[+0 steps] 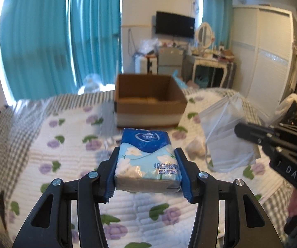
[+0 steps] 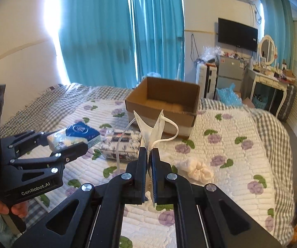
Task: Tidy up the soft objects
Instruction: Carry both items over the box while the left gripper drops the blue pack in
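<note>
Blue-and-white tissue pack [image 1: 147, 157] was clamped across its width between the jaws of the left gripper [image 1: 147, 172] and held above the bed [image 1: 45, 144]. Its long axis ran forward along the fingers, the dark-blue branded end pointing away toward the cardboard box [image 1: 150, 100]. In the right wrist view the same pack [image 2: 74, 136] appeared at left, raised clear of the quilt.

White face mask [image 2: 151, 131] was pinched in the nearly closed jaws of the right gripper [image 2: 150, 171]; it stood upright and folded, its ear loops trailing down and to the side. In the left wrist view the mask [image 1: 226, 136] hung as a broad sheet to the right of the tissue pack.

The cardboard box [image 2: 165, 105] sat open-topped on the bed beyond both grippers. A second, floral-printed tissue pack [image 2: 120, 143] lay on the quilt just before the box, between the two grippers. A cream scrunchie [image 2: 196, 169] lay on the quilt right of the right gripper, apart from the box.
</note>
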Action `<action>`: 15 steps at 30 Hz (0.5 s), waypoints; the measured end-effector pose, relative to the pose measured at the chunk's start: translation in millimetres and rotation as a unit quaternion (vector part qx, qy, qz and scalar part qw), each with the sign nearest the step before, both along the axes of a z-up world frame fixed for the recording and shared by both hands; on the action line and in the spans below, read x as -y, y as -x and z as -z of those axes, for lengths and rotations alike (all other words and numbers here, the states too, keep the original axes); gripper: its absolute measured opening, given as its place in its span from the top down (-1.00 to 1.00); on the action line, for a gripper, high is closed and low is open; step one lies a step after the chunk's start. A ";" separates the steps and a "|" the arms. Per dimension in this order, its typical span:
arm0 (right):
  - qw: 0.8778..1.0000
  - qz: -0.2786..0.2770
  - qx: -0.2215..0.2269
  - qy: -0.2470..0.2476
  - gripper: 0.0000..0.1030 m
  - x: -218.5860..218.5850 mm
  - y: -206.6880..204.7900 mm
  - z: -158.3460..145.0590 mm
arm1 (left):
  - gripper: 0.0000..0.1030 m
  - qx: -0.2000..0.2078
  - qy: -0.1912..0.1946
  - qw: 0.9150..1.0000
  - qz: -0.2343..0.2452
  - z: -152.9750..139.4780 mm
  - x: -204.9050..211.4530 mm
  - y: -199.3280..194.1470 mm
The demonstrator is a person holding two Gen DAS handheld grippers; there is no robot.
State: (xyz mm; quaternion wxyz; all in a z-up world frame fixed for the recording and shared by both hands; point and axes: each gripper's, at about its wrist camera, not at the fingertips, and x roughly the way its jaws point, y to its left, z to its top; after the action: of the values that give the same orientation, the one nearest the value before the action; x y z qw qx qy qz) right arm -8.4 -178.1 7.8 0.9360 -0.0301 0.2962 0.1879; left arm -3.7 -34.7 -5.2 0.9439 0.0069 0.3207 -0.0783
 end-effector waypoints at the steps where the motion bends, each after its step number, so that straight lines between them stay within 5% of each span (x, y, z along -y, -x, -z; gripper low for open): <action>1: 1.000 -0.001 0.004 0.001 0.91 -0.8 1.4 -4.2 | 0.03 0.008 -0.002 1.000 0.000 -6.2 1.1 1.1; 15: 0.998 -0.013 0.065 0.001 0.91 -6.8 -43.9 -64.4 | 0.03 0.084 -0.009 0.996 -0.001 -75.5 -8.7 -48.3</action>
State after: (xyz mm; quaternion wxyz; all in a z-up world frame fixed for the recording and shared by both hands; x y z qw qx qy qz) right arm 35.6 -171.3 72.2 0.9507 -0.0470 0.2344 0.1973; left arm 44.6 -26.0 70.3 0.9674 0.0216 0.2414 -0.0741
